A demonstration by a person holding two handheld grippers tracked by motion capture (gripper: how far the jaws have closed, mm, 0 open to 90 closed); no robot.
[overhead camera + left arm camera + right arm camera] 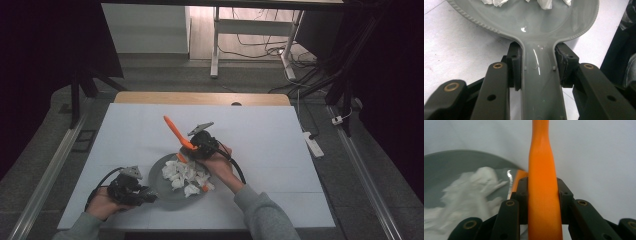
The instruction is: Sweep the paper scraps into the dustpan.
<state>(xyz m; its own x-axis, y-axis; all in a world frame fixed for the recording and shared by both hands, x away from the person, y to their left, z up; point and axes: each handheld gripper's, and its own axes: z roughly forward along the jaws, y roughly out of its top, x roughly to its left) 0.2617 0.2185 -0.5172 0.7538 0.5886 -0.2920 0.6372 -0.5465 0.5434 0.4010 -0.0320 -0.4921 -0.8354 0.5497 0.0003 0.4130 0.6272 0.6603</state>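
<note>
A grey plate point(167, 197) with a long handle point(541, 85) lies near the table's front edge and holds several white crumpled pieces point(184, 176). My left gripper point(149, 195) is shut on that handle; in the left gripper view its pads point(514, 65) press on both sides. My right gripper point(194, 146) hovers over the plate's far rim, shut on an orange utensil point(173, 129) whose handle slants up and to the left. In the right gripper view the orange handle point(542, 170) runs up between the jaws, with the white pieces point(471, 188) and the plate point(446, 162) to its left.
The table wears a white cover point(280, 150) with a wooden strip point(200, 97) along its far edge. A white power strip point(314, 144) lies on the floor to the right. Cables and a desk frame point(216, 45) stand beyond the table.
</note>
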